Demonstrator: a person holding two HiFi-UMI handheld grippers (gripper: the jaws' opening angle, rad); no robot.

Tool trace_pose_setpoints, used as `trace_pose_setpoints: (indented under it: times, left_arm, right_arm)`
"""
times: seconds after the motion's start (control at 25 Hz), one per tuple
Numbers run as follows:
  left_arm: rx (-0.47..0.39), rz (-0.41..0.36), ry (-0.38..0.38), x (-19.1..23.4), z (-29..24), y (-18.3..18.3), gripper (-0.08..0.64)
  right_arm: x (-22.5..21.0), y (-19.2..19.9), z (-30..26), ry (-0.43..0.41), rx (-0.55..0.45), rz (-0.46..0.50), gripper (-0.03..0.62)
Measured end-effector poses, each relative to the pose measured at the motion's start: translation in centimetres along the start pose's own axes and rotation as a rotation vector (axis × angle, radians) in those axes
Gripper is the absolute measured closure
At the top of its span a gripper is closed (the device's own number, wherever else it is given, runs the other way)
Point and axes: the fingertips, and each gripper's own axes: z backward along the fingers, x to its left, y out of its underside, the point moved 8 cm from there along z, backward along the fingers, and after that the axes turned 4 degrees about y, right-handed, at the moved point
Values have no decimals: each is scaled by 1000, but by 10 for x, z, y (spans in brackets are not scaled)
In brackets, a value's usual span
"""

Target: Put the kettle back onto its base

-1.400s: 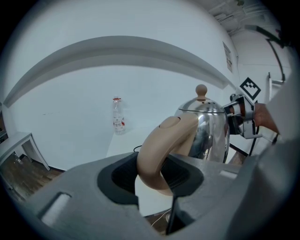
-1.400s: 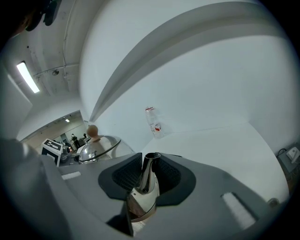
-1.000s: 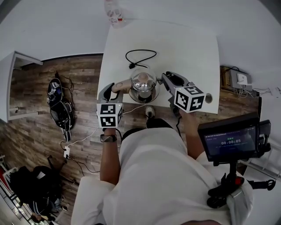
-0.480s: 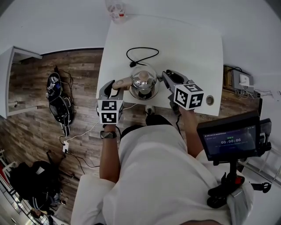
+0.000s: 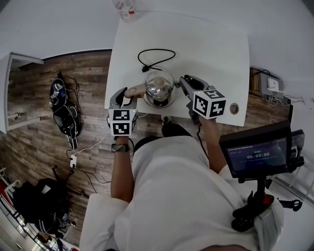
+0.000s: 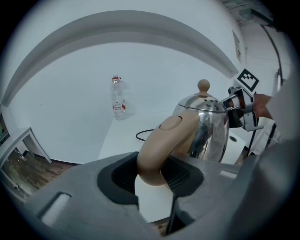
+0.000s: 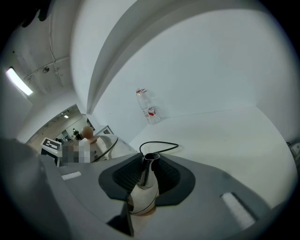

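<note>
Nearest the person, the left gripper (image 6: 157,176) has its jaws clamped on the lower curve of the beige handle (image 6: 165,140). The right gripper (image 7: 143,180) has its jaws closed against the polished spout (image 7: 146,172), so the kettle (image 5: 159,87) is held from both sides.

The kettle stands upright near the front edge of the white table (image 5: 216,49), directly over a dark base (image 5: 166,104). Whether it is fully seated cannot be told from these views.

Handling, as a judgement:
- The body is rigid mirror-finish steel, likely slippery under the pads. The tapering spout offers a poor purchase and is better for steadying than for carrying.
- The handle is thick, matte and rounded, so it is the proper place to bear the weight.
- The weight depends on the water inside, which cannot be seen.
- The lid has a beige knob and may be loose, so the kettle should stay level.

Beyond the kettle a black power cord (image 5: 154,58) lies looped on the table. A clear bottle (image 5: 124,9) stands at the far edge.
</note>
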Motion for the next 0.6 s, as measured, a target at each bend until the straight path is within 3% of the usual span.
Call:
trace_pose_setpoints:
  times: [0.6]
  left_arm:
    - [10,15,-1,0,-1,7,410]
  right_arm:
    - [2,3,-1,-4,7,17,514]
